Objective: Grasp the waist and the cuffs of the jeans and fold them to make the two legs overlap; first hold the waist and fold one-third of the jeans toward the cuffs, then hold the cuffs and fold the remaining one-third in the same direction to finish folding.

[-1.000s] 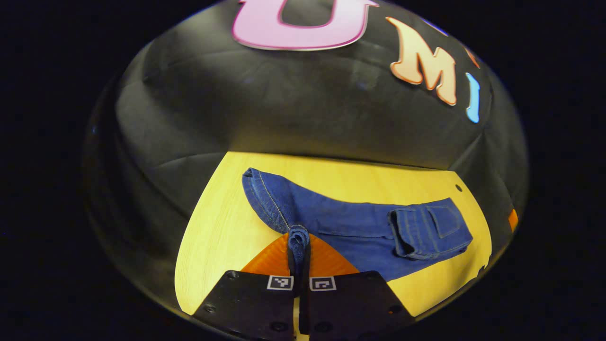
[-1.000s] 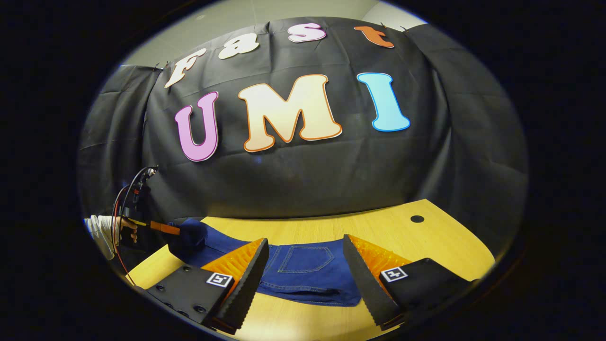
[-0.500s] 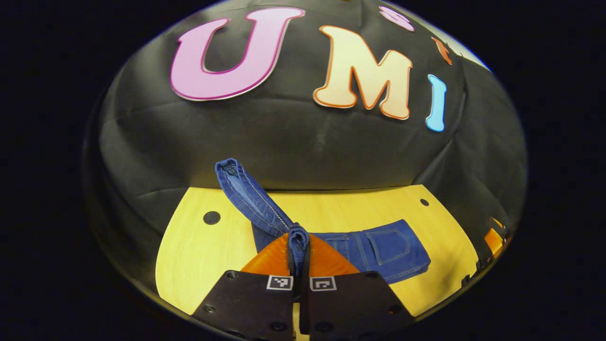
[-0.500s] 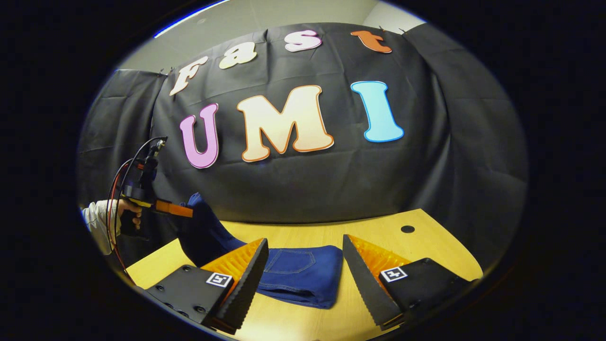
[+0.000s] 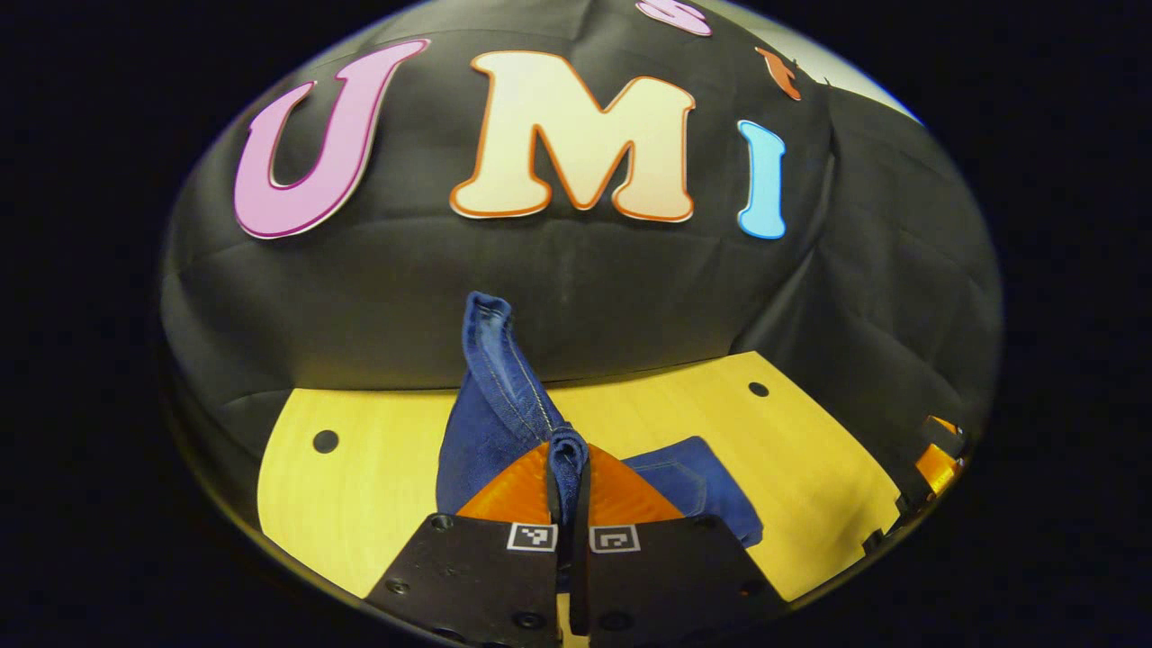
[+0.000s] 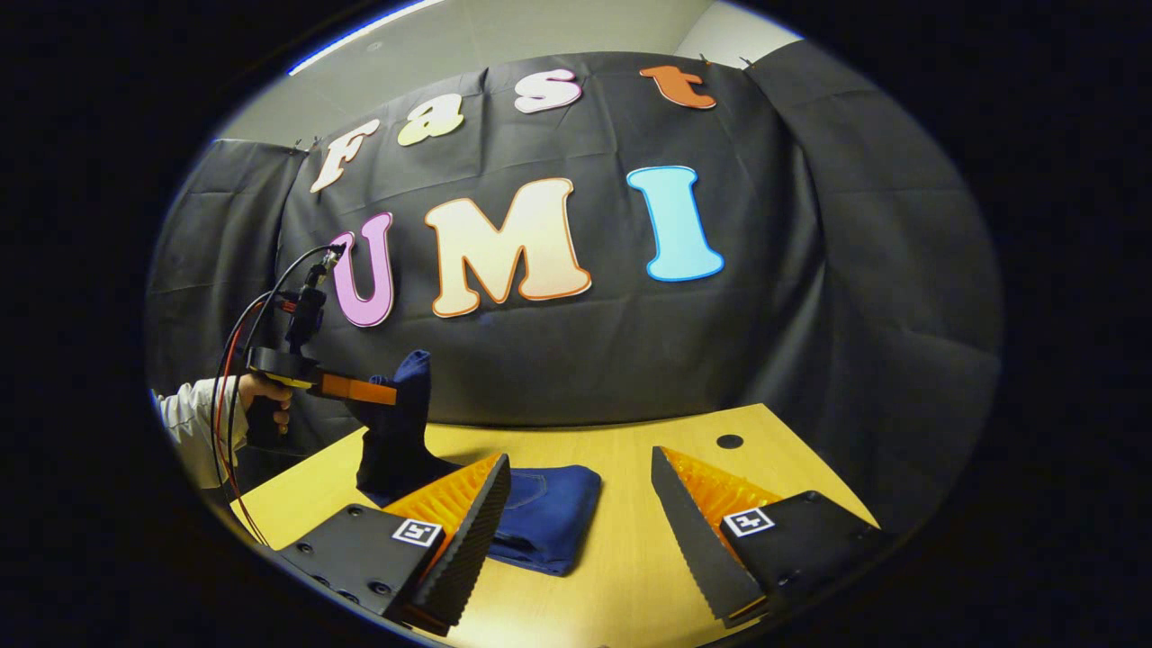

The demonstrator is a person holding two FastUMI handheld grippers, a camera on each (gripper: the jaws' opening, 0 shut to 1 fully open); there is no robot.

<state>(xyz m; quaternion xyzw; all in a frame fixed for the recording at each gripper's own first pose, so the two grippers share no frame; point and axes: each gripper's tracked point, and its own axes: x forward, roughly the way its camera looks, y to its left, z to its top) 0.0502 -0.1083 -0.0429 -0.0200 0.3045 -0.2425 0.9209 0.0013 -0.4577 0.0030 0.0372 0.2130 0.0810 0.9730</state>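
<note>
Blue jeans (image 5: 490,432) lie partly folded on the yellow wooden table (image 5: 369,477). My left gripper (image 5: 568,472) is shut on the cuff end, and the leg fabric stands up from it with the hem pointing upward. The folded waist part (image 5: 702,486) rests on the table behind and to the right. In the right gripper view the left gripper (image 6: 382,393) holds the raised cuffs (image 6: 405,405) above the table, with a hand (image 6: 261,396) on its handle. The right gripper (image 6: 580,504) stands open over the table, with the folded jeans (image 6: 544,517) just past its left finger.
The tabletop has small round holes (image 5: 325,441) (image 5: 758,389) (image 6: 729,442). Cables (image 6: 247,333) run up from the left gripper's handle. The black cloth wall rises right behind the table's far edge.
The left gripper has lifted the cuffs off the table and carried them toward the folded waist part, so the leg now stands upright. The right gripper stayed open and drew back a little.
</note>
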